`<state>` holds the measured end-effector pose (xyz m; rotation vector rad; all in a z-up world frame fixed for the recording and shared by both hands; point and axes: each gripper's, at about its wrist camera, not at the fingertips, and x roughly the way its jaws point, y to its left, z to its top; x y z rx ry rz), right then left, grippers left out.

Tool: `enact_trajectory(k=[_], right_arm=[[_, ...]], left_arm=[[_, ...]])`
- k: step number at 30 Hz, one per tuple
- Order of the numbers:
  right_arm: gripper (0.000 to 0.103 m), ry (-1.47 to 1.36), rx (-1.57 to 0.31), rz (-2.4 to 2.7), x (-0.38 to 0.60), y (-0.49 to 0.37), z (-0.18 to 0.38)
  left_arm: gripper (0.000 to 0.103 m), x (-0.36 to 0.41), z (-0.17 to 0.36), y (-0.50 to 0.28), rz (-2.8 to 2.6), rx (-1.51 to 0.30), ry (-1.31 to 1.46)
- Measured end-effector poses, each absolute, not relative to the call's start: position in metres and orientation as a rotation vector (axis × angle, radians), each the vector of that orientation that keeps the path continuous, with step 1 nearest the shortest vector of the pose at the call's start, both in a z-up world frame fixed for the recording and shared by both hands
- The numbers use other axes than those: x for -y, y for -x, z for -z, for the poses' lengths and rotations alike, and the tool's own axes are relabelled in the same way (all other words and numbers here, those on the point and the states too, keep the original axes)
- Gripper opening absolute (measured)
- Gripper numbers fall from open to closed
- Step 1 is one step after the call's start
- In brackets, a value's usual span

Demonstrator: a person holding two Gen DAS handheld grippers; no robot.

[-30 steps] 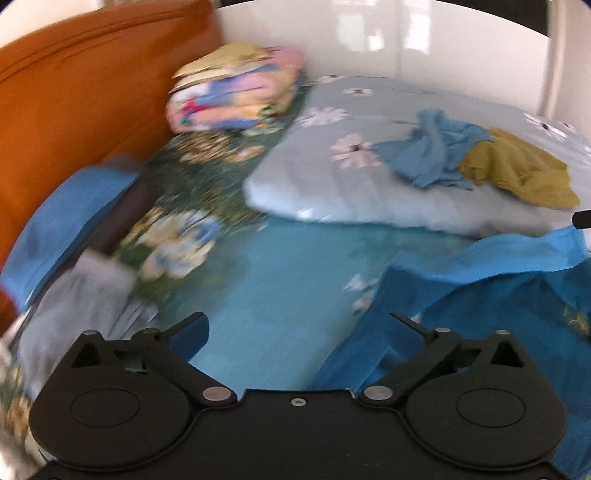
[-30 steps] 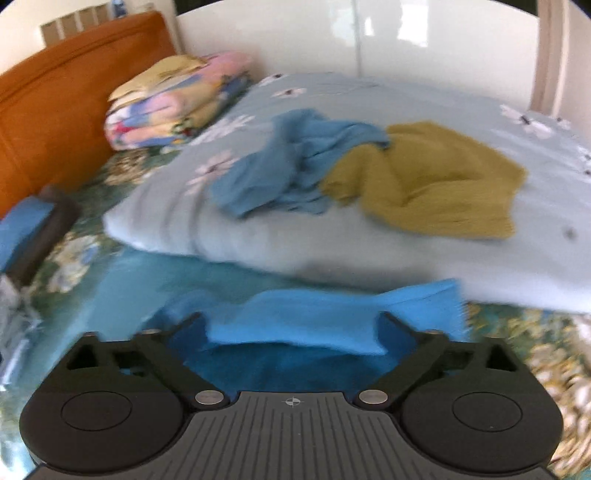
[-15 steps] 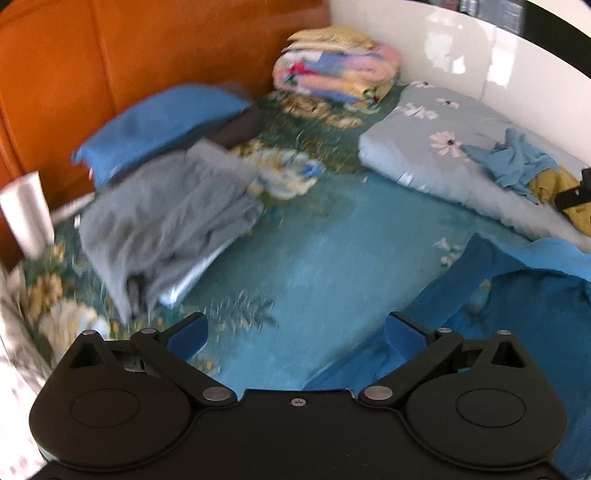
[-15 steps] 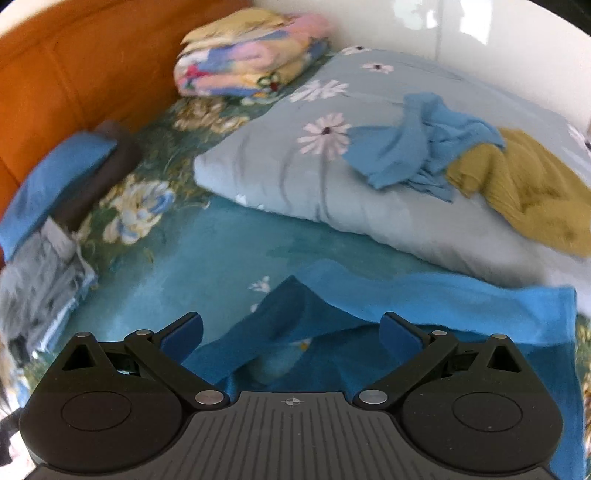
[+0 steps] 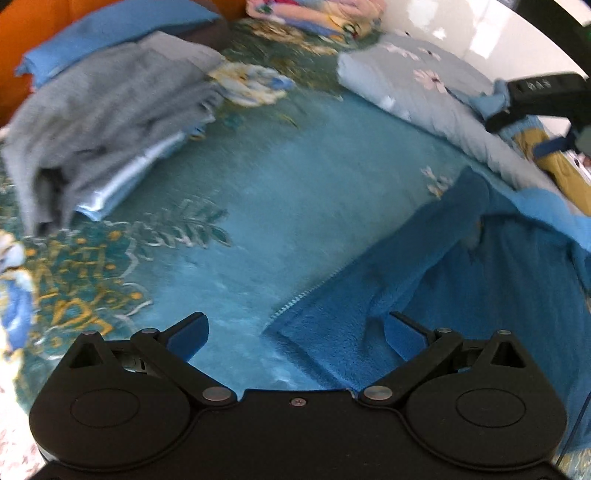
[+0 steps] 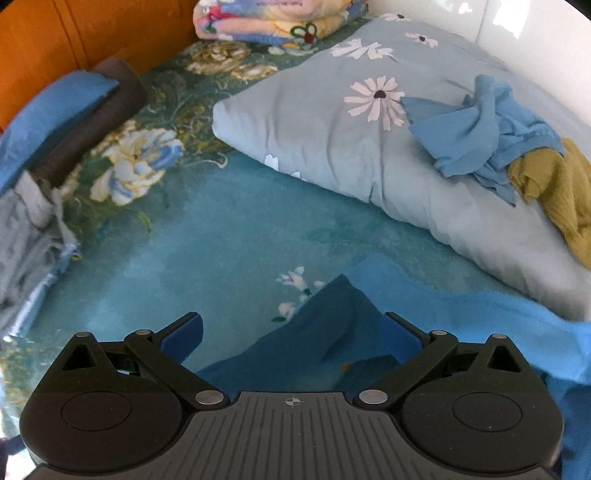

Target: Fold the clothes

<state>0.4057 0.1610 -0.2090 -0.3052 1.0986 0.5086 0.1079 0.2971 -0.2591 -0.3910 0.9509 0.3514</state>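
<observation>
A teal floral bedspread fills most of both views, with an orange headboard across the upper left. A pale grey daisy-print pillow lies in the upper right of the right wrist view, carrying a crumpled light blue garment and, touching it at the right edge, a mustard garment. The task's blue fleece garment spreads over the lower right of the left wrist view, its zipper edge running diagonally toward the centre. A grey garment sits bunched in the upper left, beside a blue pillow. A folded multicoloured blanket rests at the top centre.

The left gripper is released, its 2 fingers spread above the fleece's corner. The right gripper is likewise released, its fingers spread with a raised fold of the fleece between them, ungripped.
</observation>
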Motion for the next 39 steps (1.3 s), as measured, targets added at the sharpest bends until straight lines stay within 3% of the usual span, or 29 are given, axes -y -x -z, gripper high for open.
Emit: enact_trajectory(k=[5, 9, 15, 16, 19, 22, 25, 29, 34, 36, 39], right_arm=[[0.096, 0.337, -1.14, -0.474, -0.178, -0.425, 0.234], [0.081, 0.359, -1.198, -0.409, -0.189, -0.435, 0.256], [0.07, 0.41, -1.246, -0.3, -0.201, -0.439, 0.284], [0.058, 0.429, -1.254, -0.285, -0.202, -0.439, 0.288], [0.035, 0.446, -1.28, -0.242, -0.2, -0.441, 0.295], [0.022, 0.392, -1.302, -0.251, -0.189, -0.442, 0.294], [0.018, 0.362, -1.295, -0.278, -0.176, -0.441, 0.285], [0.017, 0.344, -1.275, -0.297, -0.16, -0.438, 0.274], [0.017, 0.319, -1.286, -0.29, -0.143, -0.438, 0.273], [0.017, 0.311, -1.288, -0.289, -0.139, -0.438, 0.273], [0.017, 0.311, -1.285, -0.296, -0.138, -0.438, 0.273]], left_arm=[[0.095, -0.308, 0.278, -0.12, -0.321, -0.97, 0.396], [0.094, -0.317, 0.284, -0.116, -0.348, -0.967, 0.462], [0.094, -0.312, 0.291, -0.111, -0.314, -0.972, 0.459], [0.094, -0.312, 0.291, -0.11, -0.303, -0.97, 0.458], [0.094, -0.313, 0.291, -0.109, -0.278, -0.964, 0.462], [0.094, -0.318, 0.292, -0.108, -0.253, -0.959, 0.482], [0.094, -0.325, 0.294, -0.107, -0.231, -0.959, 0.499], [0.087, -0.334, 0.295, -0.108, -0.16, -0.934, 0.595], [0.073, -0.336, 0.303, -0.116, -0.132, -0.973, 0.655], [0.062, -0.337, 0.303, -0.115, -0.135, -0.975, 0.703], [0.057, -0.339, 0.305, -0.112, -0.153, -0.973, 0.798]])
